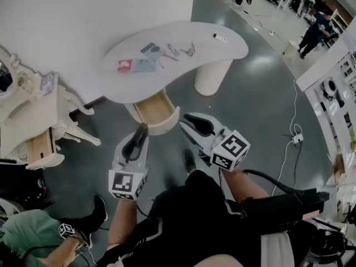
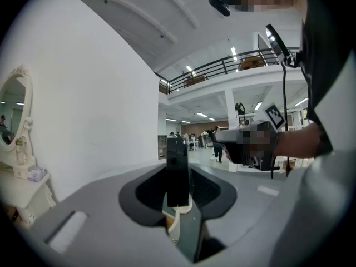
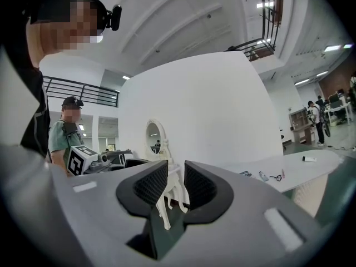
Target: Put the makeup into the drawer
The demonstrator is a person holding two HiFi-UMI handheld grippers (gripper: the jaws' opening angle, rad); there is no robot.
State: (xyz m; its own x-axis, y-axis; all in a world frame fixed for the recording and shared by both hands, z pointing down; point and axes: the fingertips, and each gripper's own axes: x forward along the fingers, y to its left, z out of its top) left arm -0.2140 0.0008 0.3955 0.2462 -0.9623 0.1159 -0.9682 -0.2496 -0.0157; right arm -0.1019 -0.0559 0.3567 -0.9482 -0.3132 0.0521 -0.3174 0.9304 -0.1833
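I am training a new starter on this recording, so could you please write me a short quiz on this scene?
1. True or false: the drawer under the curved white table is shut.
2. Which gripper has a black item between its jaws? A: the left gripper. B: the right gripper. C: neither.
3. Fill in: the makeup lies on the ____.

Key
1. False: it stands pulled open.
2. A. The right jaws stand apart with nothing between them.
3. Table.
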